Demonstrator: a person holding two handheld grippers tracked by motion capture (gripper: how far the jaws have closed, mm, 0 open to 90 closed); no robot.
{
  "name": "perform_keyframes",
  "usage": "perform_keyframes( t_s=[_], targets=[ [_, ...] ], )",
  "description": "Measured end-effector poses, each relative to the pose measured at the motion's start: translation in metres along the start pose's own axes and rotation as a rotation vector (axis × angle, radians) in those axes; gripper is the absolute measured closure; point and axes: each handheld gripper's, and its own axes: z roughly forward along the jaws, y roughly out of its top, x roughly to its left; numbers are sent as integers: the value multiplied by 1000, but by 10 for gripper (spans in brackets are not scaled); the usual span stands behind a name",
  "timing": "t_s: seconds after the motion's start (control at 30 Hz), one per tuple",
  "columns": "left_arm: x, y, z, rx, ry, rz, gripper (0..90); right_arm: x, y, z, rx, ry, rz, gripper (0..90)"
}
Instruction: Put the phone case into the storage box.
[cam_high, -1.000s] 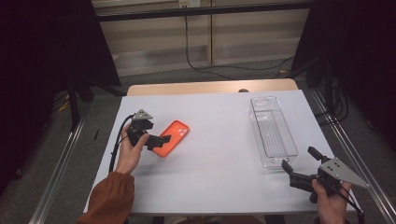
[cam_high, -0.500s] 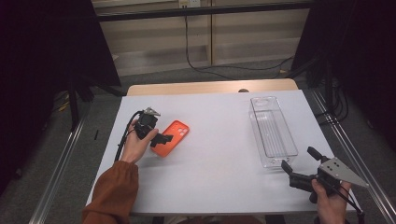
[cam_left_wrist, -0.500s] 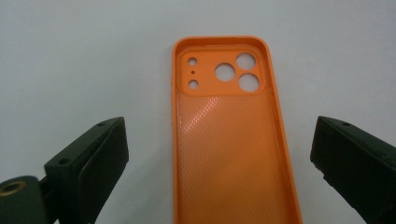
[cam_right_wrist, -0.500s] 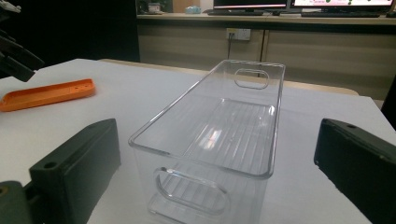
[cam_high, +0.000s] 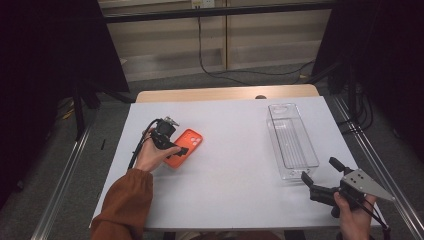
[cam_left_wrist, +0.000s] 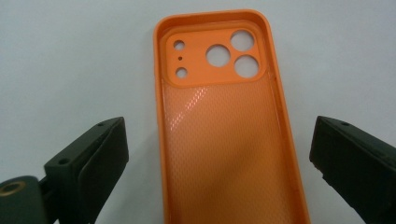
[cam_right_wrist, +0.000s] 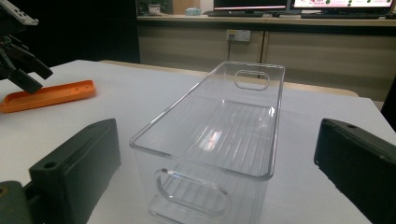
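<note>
A white table (cam_high: 235, 165) carries everything, with a wooden edge strip along its far side. Toward its right side lies a long clear plastic bin (cam_high: 291, 141), empty, with cut-out handles at both short ends and a ribbed floor; its near end sits just ahead of the right gripper (cam_high: 316, 176). That gripper rests at the table's near right corner in the person's right hand (cam_high: 353, 217), a grey three-cornered plate on top, and its jaws stand wide apart, framing the bin's near end without touching it in the right gripper view. On the left half of the table lies an orange phone case (cam_high: 184, 148), open side up, camera cut-outs at its far end. The left gripper (cam_high: 178, 150), held by the left hand (cam_high: 152, 155) in a rust-coloured sleeve (cam_high: 122, 207), hangs over the case's near end. In the left gripper view its jaws are spread on either side of the case (cam_left_wrist: 229, 135), clear of both long edges.
</note>
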Motion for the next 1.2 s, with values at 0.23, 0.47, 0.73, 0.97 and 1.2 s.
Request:
perform_keyframes(
  t_s=[0.23, 0.47, 0.73, 0.97, 1.2],
  targets=[
    [-1, 1, 11, 20, 1, 12, 50, 0, 0, 0, 3, -1, 1, 0],
    [-5, 9, 19, 63, 26, 39, 44, 0, 0, 0, 7, 0, 0, 0],
    [-5, 8, 27, 85, 11, 20, 62, 0, 0, -1, 0, 0, -5, 0],
    [-4, 8, 30, 83, 11, 2, 45, 0, 0, -1, 2, 0, -3, 0],
    [-3, 7, 30, 86, 9, 2, 44, 0, 0, -2, 1, 3, -4, 0]
  ],
)
